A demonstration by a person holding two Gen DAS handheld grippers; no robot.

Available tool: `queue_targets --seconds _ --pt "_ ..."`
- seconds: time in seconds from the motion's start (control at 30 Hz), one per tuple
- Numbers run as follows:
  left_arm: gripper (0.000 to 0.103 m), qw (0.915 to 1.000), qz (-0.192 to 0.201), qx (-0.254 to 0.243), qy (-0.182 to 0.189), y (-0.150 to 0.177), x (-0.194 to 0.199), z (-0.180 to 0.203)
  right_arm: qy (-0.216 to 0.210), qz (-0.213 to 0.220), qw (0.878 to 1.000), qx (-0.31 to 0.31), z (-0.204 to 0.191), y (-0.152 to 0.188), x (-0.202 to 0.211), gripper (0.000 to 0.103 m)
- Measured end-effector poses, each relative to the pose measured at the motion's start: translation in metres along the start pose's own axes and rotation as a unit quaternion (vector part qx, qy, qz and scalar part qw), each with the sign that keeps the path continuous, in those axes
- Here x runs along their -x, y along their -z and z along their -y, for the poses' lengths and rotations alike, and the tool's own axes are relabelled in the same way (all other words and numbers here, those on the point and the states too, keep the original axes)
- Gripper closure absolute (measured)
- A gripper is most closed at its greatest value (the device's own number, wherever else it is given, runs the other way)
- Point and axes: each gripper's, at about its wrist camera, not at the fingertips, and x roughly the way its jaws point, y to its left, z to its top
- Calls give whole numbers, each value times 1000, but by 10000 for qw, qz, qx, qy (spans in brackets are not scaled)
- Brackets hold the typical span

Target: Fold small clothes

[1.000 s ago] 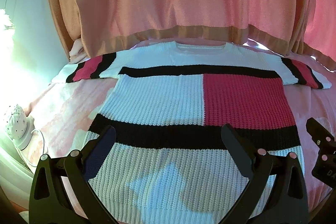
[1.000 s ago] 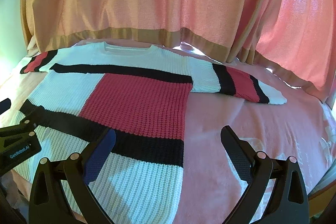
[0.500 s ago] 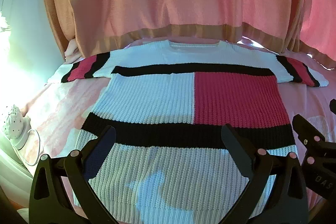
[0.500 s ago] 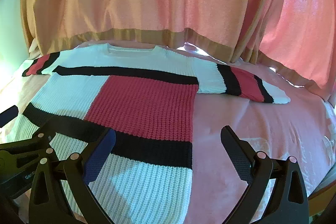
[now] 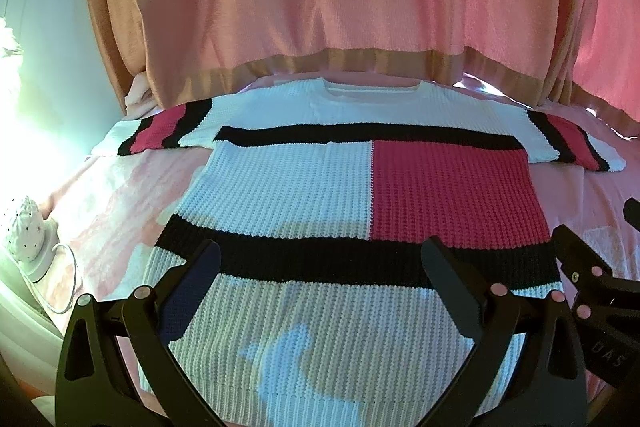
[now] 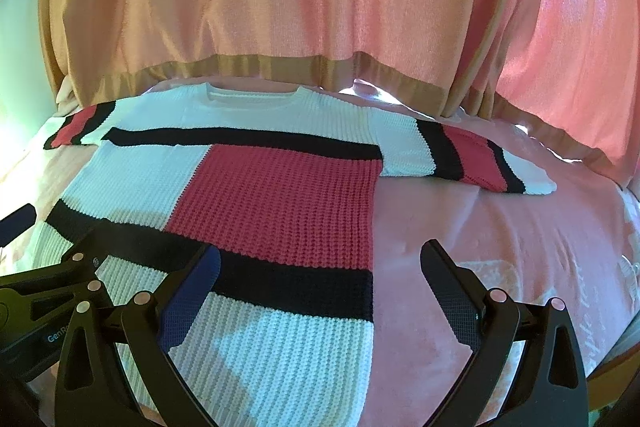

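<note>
Left gripper [image 5: 320, 267] spread, empty, hovering over the sweater's [image 5: 288, 187] near hem. Sweater flat on the pink bed [image 6: 500, 227], sleeves out, collar toward far edge. Right gripper [image 6: 320, 267] spread, straddling the sweater's right side edge.

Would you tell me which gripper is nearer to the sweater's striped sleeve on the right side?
Right. The right gripper hangs open over the sweater's right hem edge, below that striped sleeve; the left gripper, open too, hangs over the middle of the hem.

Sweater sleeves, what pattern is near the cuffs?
A red band between two black stripes on white sleeves, clearest in the right wrist view.
</note>
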Motion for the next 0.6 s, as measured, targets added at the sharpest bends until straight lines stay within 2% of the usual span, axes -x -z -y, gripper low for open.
queue_targets --seconds 0.6 --pt "5 10000 -1 28 -13 -1 0 1 -14 -5 10000 -10 1 0 -1 5"
